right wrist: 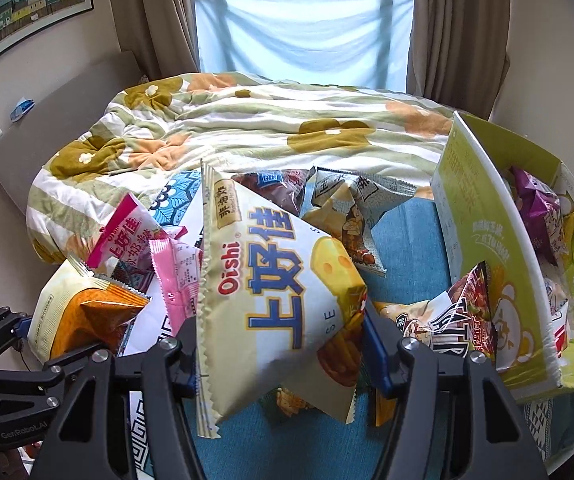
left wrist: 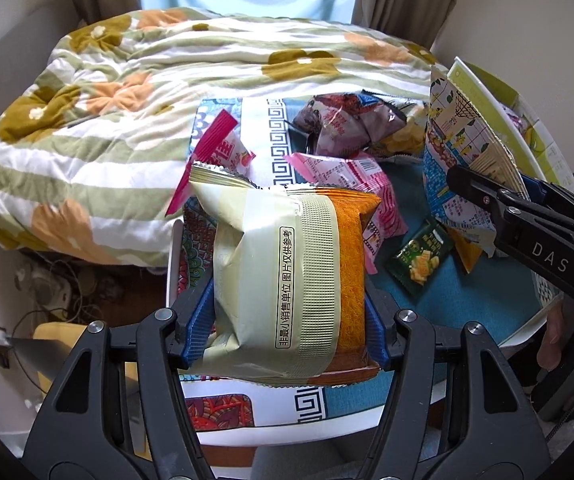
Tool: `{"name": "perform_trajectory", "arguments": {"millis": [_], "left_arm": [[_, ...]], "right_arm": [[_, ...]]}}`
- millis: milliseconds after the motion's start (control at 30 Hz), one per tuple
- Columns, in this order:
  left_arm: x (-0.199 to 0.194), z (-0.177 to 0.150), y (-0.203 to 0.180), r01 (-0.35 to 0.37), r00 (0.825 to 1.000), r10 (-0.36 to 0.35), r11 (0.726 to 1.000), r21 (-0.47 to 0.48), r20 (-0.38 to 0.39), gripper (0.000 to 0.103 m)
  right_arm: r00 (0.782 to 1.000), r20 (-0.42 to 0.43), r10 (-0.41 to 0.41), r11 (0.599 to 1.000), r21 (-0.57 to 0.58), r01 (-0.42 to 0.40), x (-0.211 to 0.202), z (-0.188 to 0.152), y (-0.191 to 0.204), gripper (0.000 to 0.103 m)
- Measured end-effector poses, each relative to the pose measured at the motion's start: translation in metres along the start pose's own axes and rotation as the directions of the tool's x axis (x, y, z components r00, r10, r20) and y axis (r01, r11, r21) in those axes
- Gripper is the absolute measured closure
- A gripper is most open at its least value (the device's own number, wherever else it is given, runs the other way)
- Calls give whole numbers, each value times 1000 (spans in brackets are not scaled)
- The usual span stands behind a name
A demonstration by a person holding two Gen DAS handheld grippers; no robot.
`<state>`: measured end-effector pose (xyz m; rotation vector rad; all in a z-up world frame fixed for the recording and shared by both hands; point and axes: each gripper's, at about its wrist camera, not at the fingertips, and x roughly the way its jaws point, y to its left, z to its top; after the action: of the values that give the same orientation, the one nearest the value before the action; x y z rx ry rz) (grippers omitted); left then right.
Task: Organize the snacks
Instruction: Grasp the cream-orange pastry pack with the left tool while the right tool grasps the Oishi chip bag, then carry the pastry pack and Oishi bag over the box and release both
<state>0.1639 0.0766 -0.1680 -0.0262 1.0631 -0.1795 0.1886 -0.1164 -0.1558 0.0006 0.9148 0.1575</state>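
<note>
My left gripper (left wrist: 289, 322) is shut on a cream and orange snack bag (left wrist: 287, 272) and holds it above the table's left edge; the bag also shows in the right wrist view (right wrist: 87, 312). My right gripper (right wrist: 283, 356) is shut on a yellow and white Oishi cheese snack bag (right wrist: 283, 288) and holds it over the blue tablecloth (right wrist: 407, 248); that bag shows in the left wrist view (left wrist: 463, 152). A green cardboard box (right wrist: 483, 240) with several snack bags inside stands at the right. Loose bags lie on the table: pink ones (left wrist: 351, 192), a purple one (left wrist: 343, 124), a small green one (left wrist: 423, 258).
A bed with a flowered quilt (left wrist: 127, 92) lies behind the table. Curtains and a window (right wrist: 303, 20) are at the back. Cables and a power strip (left wrist: 55, 292) lie on the floor at the left. A dark snack bag (right wrist: 467, 320) leans by the box.
</note>
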Motion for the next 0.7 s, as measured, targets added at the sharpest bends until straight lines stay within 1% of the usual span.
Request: {"name": "perform_trajectory", "arguments": {"millis": [167,267,367,467,533,700], "left_arm": [[-27,18,-15,35,998,-38,998,42,58,44],[-40,35,-34,41,994,-48,996,78,95,44],[-51,51,-56,60,988,-74,993,106,135,44],[-57,67,-87,63,982,-85,989,134,169,44],[-59,77,-110,74,977,-99,988,136,187,44],[-55,103,-173,106,968,-133,985,134,211,44]], "right_arm": [[999,43,1,1000,28,-3,-33,8,-3,46],[997,71,4,999,52,-8,-55,15,-13,46],[995,101,-3,996,84,-6,-77,23,-30,46],[991,132,-26,994,113,11,-97,30,-56,46],[988,150,-42,991,130,22,-109,34,-77,46],[985,158,-75,987,150,51,-130,40,-138,46]]}}
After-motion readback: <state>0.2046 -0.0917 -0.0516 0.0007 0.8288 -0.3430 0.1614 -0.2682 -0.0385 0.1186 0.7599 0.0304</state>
